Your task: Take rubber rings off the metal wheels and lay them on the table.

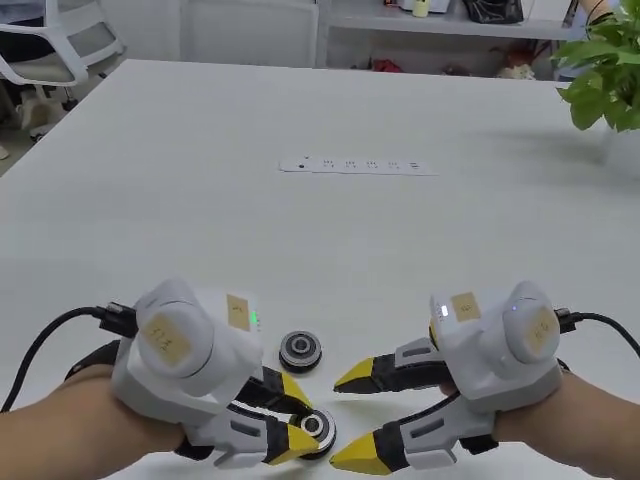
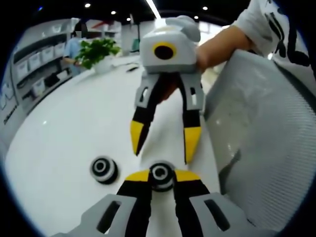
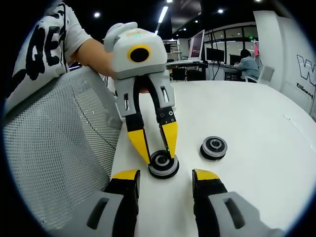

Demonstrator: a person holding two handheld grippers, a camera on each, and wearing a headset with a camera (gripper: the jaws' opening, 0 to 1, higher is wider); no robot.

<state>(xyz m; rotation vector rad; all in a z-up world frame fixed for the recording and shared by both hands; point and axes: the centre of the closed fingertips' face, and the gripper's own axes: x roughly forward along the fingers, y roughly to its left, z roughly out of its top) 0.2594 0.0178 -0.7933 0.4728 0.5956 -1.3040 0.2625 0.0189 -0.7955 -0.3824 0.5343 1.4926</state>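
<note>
clamping wheel (image 3: 163, 164), left gripper (image 2: 162, 176), right gripper (image 1: 345, 420) spread, shirt (image 3: 42, 49) reads perhaps "ge"

A power strip (image 1: 358, 166) lies at twelve o'clock, a leafy plant (image 1: 603, 75) (partly cropped) at two, a chair (image 1: 60, 45) at ten.

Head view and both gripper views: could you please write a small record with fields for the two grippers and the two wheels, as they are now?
left gripper: fingers shut on the held wheel, which seems to rest on the table
right gripper: open, pointed at the held wheel, not touching it
free wheel: lies flat on the table, apart from both grippers
task state: a dark outer ring sits on each wheel; none taken off yet
background: power strip, plant
</note>
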